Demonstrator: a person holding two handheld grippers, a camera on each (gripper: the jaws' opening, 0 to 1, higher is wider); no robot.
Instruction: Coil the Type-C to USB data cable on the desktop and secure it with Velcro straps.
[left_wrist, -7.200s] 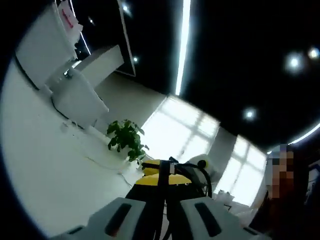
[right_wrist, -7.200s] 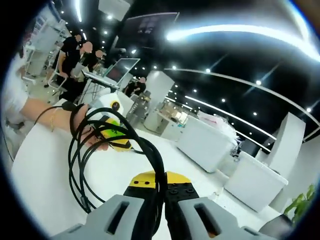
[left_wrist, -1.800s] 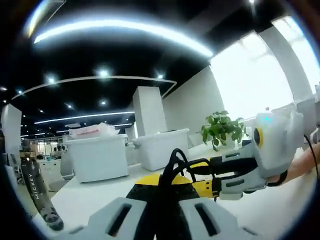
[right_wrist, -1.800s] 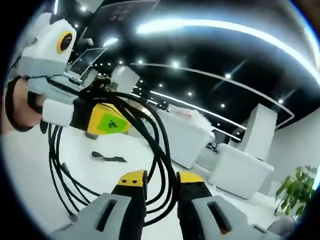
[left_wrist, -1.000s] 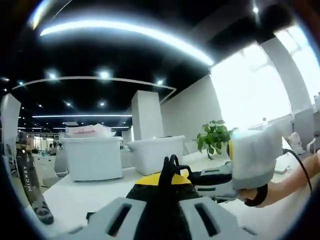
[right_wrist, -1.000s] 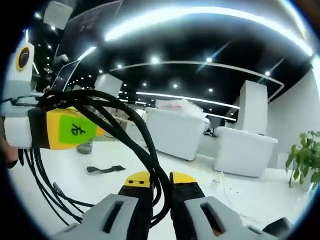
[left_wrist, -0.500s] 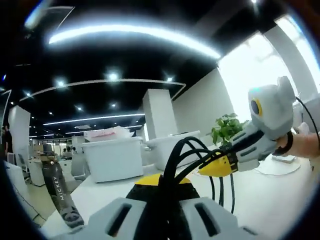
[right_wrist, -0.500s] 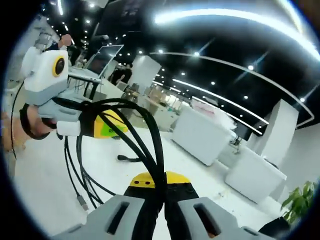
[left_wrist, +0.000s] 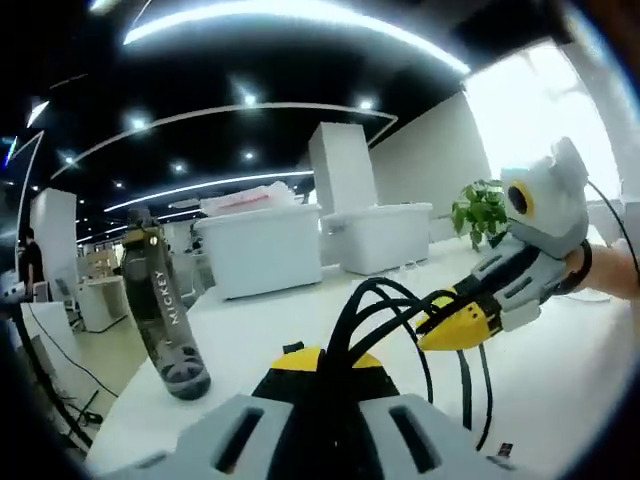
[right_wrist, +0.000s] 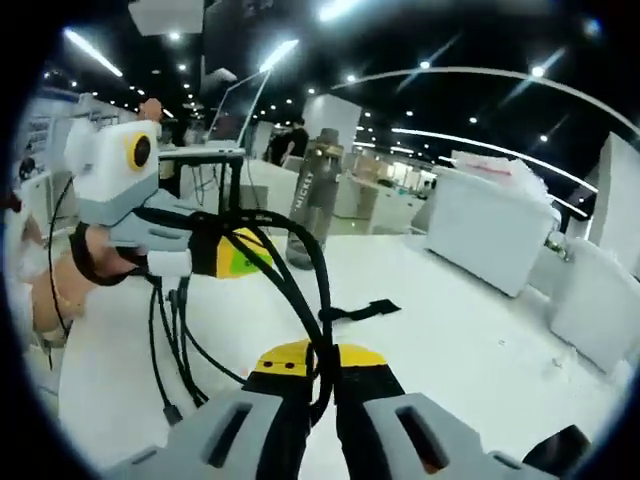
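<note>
So both my grippers are clamped on the black coiled data cable (right_wrist: 300, 290) right now, holding it up above the white surface (right_wrist: 470, 340). In the right gripper view my right gripper (right_wrist: 318, 390) has its yellow-tipped jaws pinched nearly together on the bundle, loops arching up and over to my left gripper (right_wrist: 235, 252), whose jaws also bite the strands. Loose loops and a plug end hang down near the surface. In the left gripper view my left gripper (left_wrist: 322, 375) squeezes the cable (left_wrist: 385, 305) low in the middle, and my right gripper (left_wrist: 455, 325) comes in from the right, closed on the same loops.

Compared with half a second ago, both cameras have swung down: more surface, less ceiling, and the grip hasn't changed.

The right gripper view shows the black Velcro strap (right_wrist: 360, 310) lying flat on the surface past the cable, beside a tall dark grey bottle (right_wrist: 308, 200). The left gripper view has that bottle (left_wrist: 165, 310) at left, plus white storage bins (left_wrist: 265, 250) and a green potted plant (left_wrist: 482, 210).
</note>
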